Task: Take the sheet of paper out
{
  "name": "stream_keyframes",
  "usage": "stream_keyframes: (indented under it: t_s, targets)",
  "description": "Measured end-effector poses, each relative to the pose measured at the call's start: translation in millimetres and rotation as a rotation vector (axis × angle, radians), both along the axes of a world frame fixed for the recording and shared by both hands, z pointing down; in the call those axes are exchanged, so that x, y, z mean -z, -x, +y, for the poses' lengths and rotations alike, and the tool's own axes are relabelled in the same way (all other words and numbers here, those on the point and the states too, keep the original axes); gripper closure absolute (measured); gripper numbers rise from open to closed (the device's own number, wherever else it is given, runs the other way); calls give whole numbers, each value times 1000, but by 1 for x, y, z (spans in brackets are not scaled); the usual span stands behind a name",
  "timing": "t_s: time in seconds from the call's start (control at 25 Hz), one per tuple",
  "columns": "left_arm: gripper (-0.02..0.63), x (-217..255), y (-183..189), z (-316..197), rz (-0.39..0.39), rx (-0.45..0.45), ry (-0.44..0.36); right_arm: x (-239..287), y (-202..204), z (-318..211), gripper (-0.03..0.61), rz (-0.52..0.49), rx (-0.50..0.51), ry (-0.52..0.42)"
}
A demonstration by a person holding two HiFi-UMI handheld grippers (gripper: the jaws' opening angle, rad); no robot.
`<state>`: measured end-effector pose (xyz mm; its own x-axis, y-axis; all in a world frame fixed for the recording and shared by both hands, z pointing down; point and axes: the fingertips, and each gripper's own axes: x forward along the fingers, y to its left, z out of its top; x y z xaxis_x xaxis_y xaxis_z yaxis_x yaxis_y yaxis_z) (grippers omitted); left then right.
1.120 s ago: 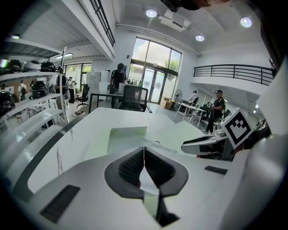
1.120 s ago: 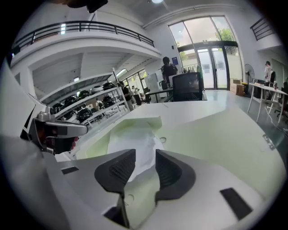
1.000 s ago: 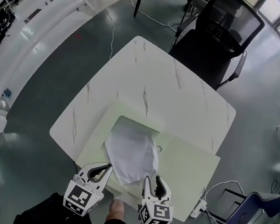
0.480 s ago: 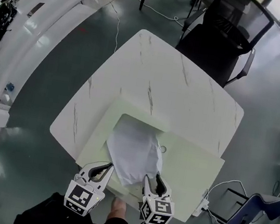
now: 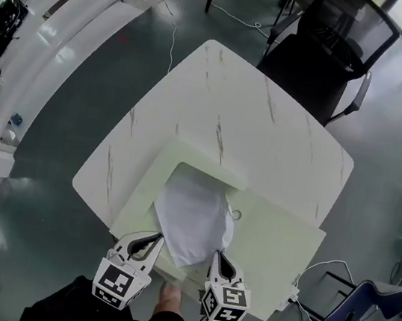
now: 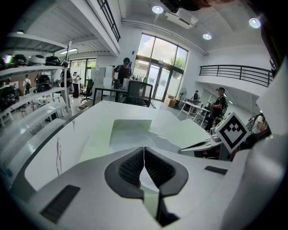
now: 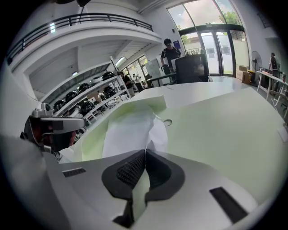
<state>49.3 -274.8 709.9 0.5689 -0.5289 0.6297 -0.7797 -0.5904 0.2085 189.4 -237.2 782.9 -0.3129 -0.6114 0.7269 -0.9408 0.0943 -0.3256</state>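
The left tongs [image 5: 153, 240] were clamped on the folder's [image 5: 278, 244] near edge. The right tongs [image 5: 217, 255] had just closed on the sheet of paper [image 5: 192, 219]. Both pointed downward.

White marble-veined table [image 5: 227, 92] set cornerwise, bare from 9 through 12 to 3 o'clock, large pale green folder [image 5: 271, 243] lying flat across its 5 o'clock part
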Motion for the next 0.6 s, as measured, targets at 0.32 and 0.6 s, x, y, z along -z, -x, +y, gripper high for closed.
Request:
stream_keyframes:
  t_s: [0.32, 0.6]
  targets:
    - [589, 11, -2, 2, 0, -6, -19, 6, -1, 4, 561, 1, -7, -5]
    - [589, 29, -5, 11, 3, -26, -48, 27, -9, 13, 561, 9, -46, -36]
